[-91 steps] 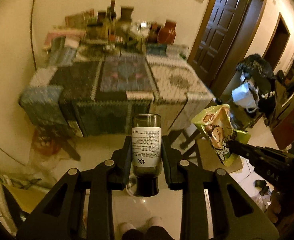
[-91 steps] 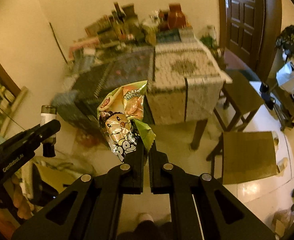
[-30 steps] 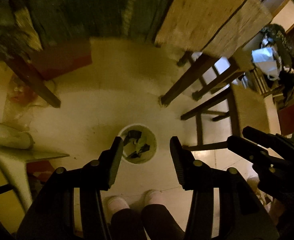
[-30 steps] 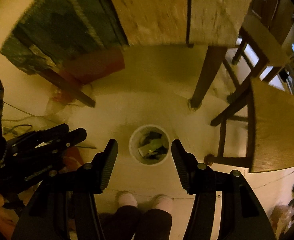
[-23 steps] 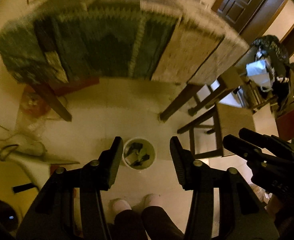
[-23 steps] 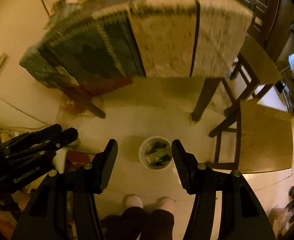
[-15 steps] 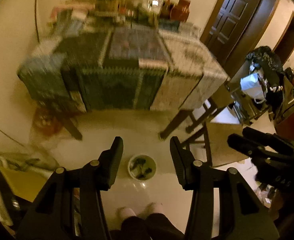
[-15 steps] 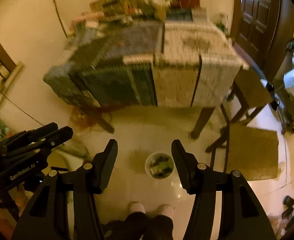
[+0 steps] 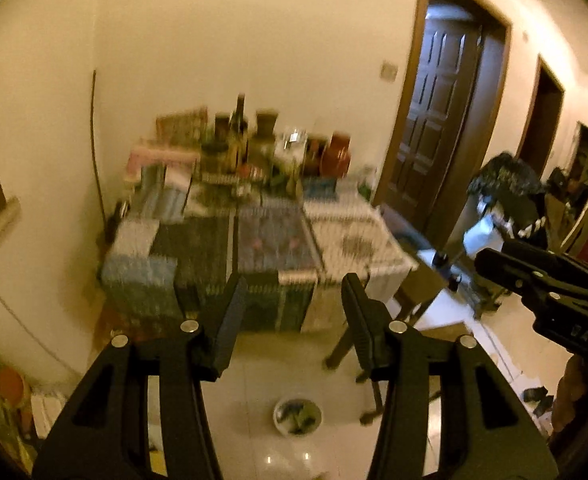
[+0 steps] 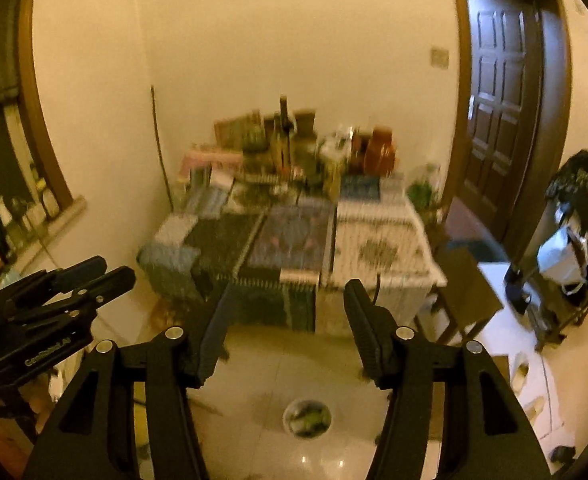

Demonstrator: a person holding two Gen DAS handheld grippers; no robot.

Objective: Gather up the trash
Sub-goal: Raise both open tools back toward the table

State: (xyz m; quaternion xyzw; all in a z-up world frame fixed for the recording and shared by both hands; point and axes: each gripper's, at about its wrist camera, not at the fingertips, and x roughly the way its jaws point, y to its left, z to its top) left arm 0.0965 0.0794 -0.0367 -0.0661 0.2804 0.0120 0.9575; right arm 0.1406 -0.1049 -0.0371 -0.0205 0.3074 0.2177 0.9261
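While you hold both black two-finger tools level, your left claw and right claw are spread wide with nothing between the fingers. The small round white trash bin sits on the glossy floor just before the patchwork-cloth surface, holding dark and green scraps.

Bare floor open between table and trash bin. Chair just right of table narrows that side. Table's rear crowded with bottles.
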